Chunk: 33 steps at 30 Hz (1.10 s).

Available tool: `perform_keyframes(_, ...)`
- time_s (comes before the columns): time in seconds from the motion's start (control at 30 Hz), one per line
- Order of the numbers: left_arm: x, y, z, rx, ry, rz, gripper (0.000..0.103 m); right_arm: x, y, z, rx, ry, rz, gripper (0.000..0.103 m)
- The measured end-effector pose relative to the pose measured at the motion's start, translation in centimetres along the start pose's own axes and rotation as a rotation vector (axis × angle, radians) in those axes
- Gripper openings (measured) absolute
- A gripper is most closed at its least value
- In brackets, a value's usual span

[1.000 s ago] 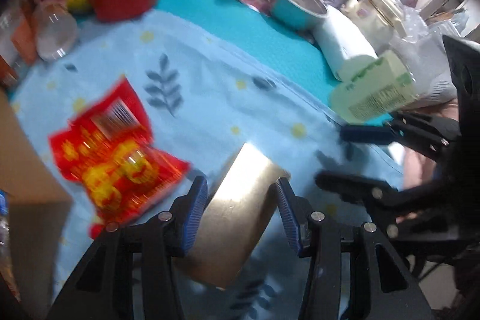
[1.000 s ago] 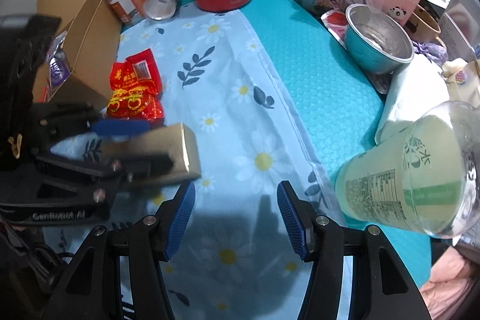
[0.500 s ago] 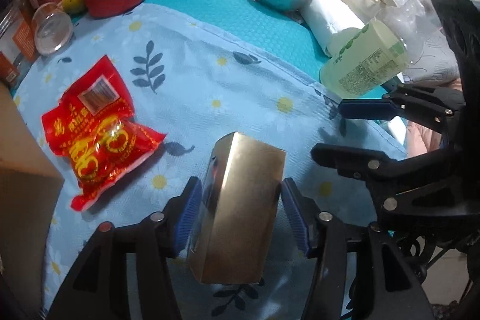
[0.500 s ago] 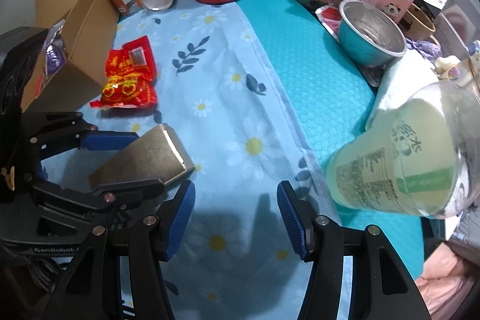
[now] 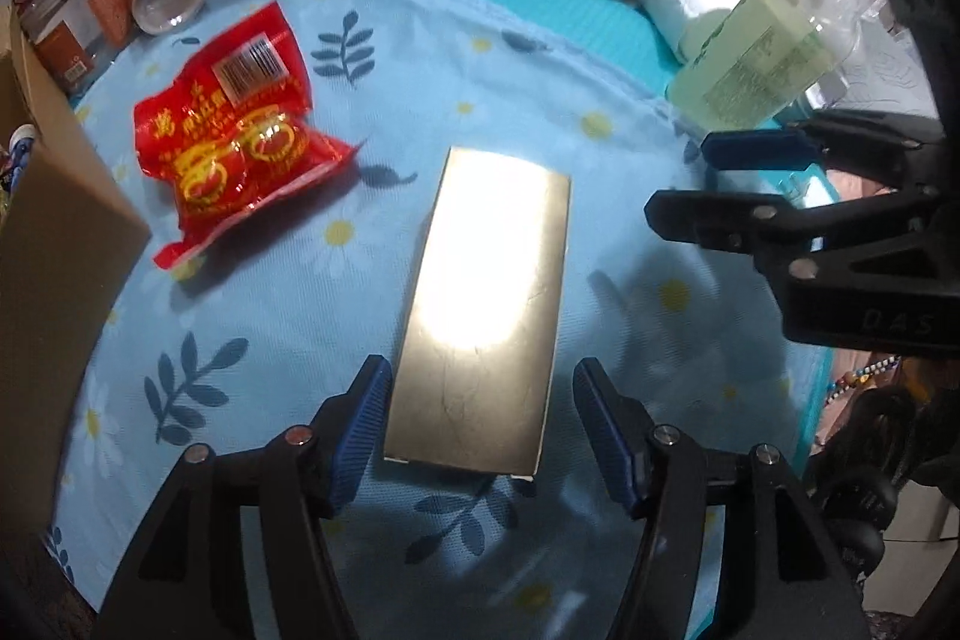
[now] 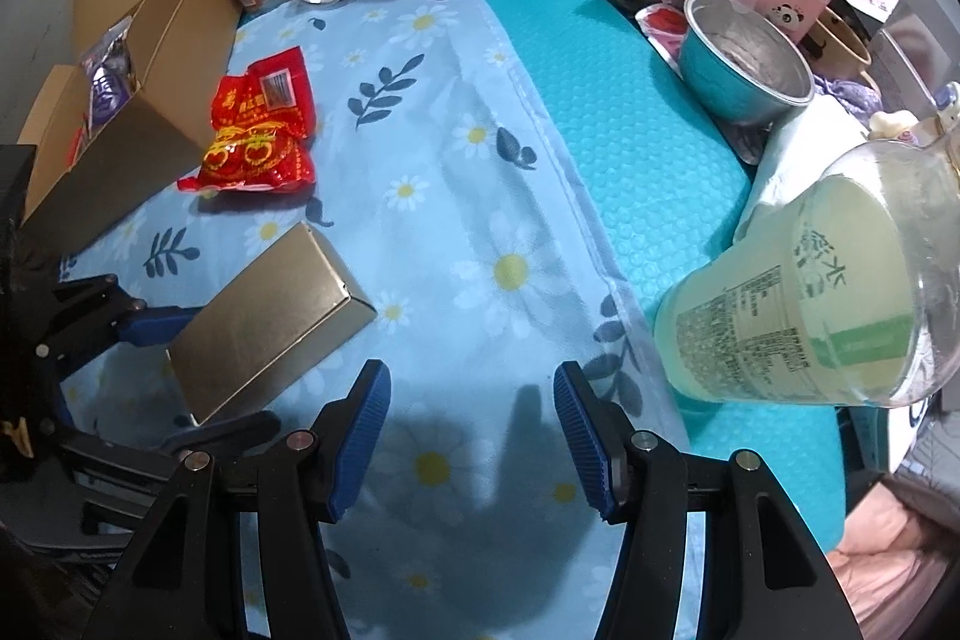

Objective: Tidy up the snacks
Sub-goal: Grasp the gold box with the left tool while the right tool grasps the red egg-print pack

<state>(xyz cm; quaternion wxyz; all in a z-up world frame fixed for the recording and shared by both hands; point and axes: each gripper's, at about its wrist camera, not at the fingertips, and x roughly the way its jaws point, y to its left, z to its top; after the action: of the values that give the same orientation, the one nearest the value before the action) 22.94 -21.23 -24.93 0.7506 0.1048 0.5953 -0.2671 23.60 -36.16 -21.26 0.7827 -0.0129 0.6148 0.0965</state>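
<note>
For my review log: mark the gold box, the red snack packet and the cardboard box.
gold box (image 5: 486,304): left wrist view, middle of its shiny top face.
red snack packet (image 6: 258,142): right wrist view, centre of the wrapper.
cardboard box (image 6: 120,172): right wrist view, its near outer wall.

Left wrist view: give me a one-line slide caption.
Left claw, just opened, straddles the gold box lying flat on the floral cloth, beside a red snack packet.
</note>
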Motion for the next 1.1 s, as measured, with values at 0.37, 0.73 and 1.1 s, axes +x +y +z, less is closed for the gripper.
perform_keyframes(0.37, 0.0, 1.5, 0.6, -0.163, -0.091, 0.081, 0.045, -0.1, 1.1, 1.1, -0.025, -0.013, -0.004, 0.057)
perform_keyframes(0.73, -4.4, 6.7, -5.8, -0.467, -0.088, 0.193, 0.044, 1.3, 5.8, 4.9, -0.056, -0.029, 0.156, 0.063)
perform_keyframes(1.1, -6.2, 10.6, -8.1, -0.596, -0.126, 0.332, 0.044, 5.1, 10.9, 9.3, -0.06, -0.037, 0.183, 0.088)
